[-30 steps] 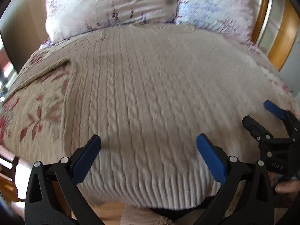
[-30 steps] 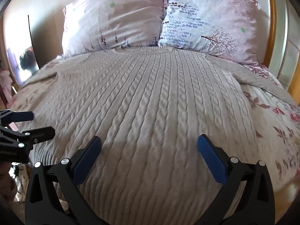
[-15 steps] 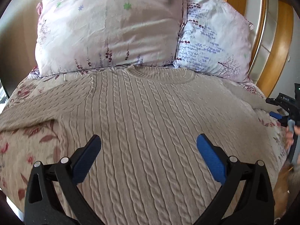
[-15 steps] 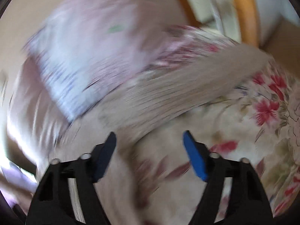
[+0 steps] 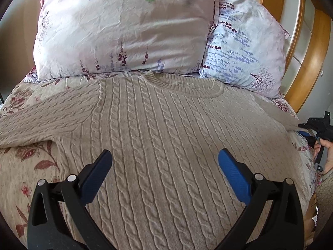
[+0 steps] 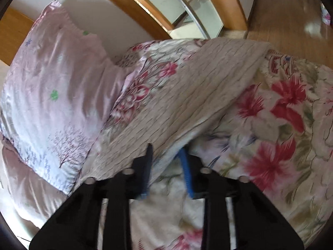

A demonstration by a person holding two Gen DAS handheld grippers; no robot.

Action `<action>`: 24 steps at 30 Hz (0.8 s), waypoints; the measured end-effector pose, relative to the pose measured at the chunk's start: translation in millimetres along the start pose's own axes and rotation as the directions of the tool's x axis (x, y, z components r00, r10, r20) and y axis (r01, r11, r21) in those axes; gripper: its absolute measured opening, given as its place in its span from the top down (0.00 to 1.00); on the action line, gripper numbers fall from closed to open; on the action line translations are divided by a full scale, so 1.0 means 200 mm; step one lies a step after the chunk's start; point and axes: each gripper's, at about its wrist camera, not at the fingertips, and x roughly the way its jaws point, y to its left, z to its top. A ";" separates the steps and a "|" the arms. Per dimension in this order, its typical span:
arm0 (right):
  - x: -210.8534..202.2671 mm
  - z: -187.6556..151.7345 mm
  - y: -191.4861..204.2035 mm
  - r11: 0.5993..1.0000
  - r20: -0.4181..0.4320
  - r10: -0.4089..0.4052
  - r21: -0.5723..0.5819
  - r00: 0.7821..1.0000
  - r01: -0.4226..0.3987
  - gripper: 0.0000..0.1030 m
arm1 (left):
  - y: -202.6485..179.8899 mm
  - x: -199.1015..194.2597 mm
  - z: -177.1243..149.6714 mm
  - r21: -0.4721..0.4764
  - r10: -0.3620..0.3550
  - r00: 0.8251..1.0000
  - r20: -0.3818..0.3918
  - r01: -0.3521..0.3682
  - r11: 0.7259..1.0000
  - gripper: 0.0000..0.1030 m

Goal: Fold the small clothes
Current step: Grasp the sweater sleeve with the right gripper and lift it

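A beige cable-knit sweater (image 5: 166,129) lies flat, front up, on the floral bedspread (image 5: 27,166), collar toward the pillows. My left gripper (image 5: 164,166) is open and empty, hovering over the sweater's lower middle. In the right wrist view, the sweater's right sleeve (image 6: 187,95) stretches out over the bedspread (image 6: 281,135). My right gripper (image 6: 166,162) has its jaws narrowed around the sleeve's near edge, with fabric between the blue pads; the view is blurred. The right gripper also shows at the far right of the left wrist view (image 5: 318,129), at the sleeve's end.
Two pillows (image 5: 124,27) (image 5: 245,52) lean at the head of the bed, just past the collar. The wooden headboard (image 5: 312,48) curves behind them. The bed's right edge and wooden floor (image 6: 291,16) lie beyond the sleeve.
The right gripper swung from the sweater's hem out to the right sleeve and narrowed its jaws on it. The left gripper rose and tilted back, staying open over the sweater's body.
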 end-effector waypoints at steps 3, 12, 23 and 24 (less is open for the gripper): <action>-0.01 0.00 0.00 0.999 0.019 -0.022 -0.029 1.000 0.023 0.84 | 0.02 0.01 0.01 -0.014 -0.004 1.000 -0.001 0.004 1.000 0.02; -0.21 -0.07 0.37 0.947 0.178 0.091 -0.321 0.980 -0.029 0.90 | 0.08 0.01 0.02 -0.054 -0.017 1.000 0.019 0.018 0.998 0.02; -0.06 -0.78 0.93 0.693 -0.224 0.267 -0.631 0.937 -0.349 0.90 | 0.05 -0.04 0.02 -0.049 -0.027 0.997 0.067 0.031 0.998 0.02; 0.00 -0.83 0.93 0.691 -0.259 0.236 -0.633 0.937 -0.349 0.90 | 0.04 -0.05 0.02 -0.042 -0.033 0.997 0.068 0.036 0.998 0.02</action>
